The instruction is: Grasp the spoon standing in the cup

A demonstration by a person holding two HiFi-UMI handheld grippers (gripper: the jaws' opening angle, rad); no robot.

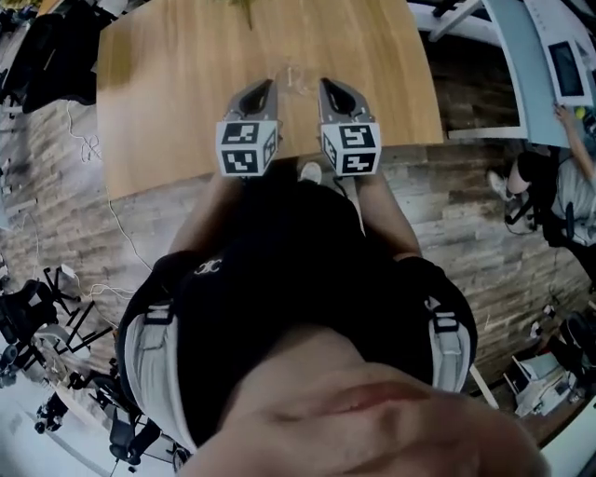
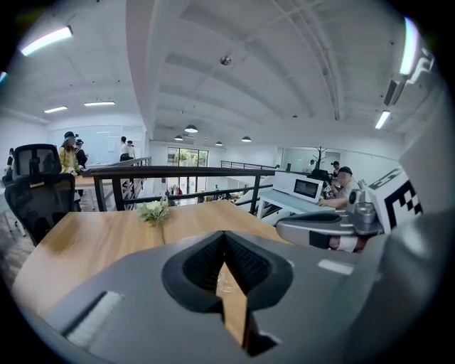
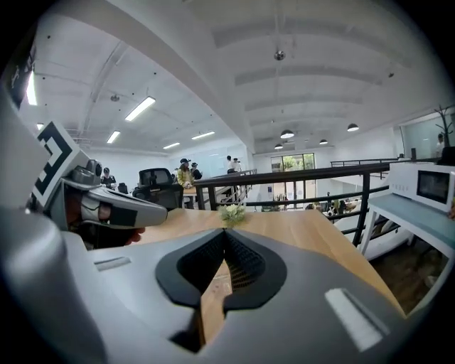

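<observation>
Both grippers hover side by side over the near edge of the wooden table (image 1: 168, 102). My left gripper (image 1: 264, 88) has its jaws closed together with nothing between them, and so does my right gripper (image 1: 330, 88). Between their tips and slightly beyond stands a faint clear cup (image 1: 296, 78); I cannot make out a spoon in it. In the left gripper view the jaw tips (image 2: 225, 234) meet, and the right gripper (image 2: 320, 229) shows beside it. In the right gripper view the tips (image 3: 225, 233) also meet, with the left gripper (image 3: 114, 210) at the left.
A small green plant (image 1: 247, 11) sits at the table's far edge, also the plant (image 2: 154, 210) in the left gripper view. A black railing (image 3: 298, 174) runs behind the table. A white desk (image 1: 531, 65) with a seated person stands to the right. Office chairs are on the left.
</observation>
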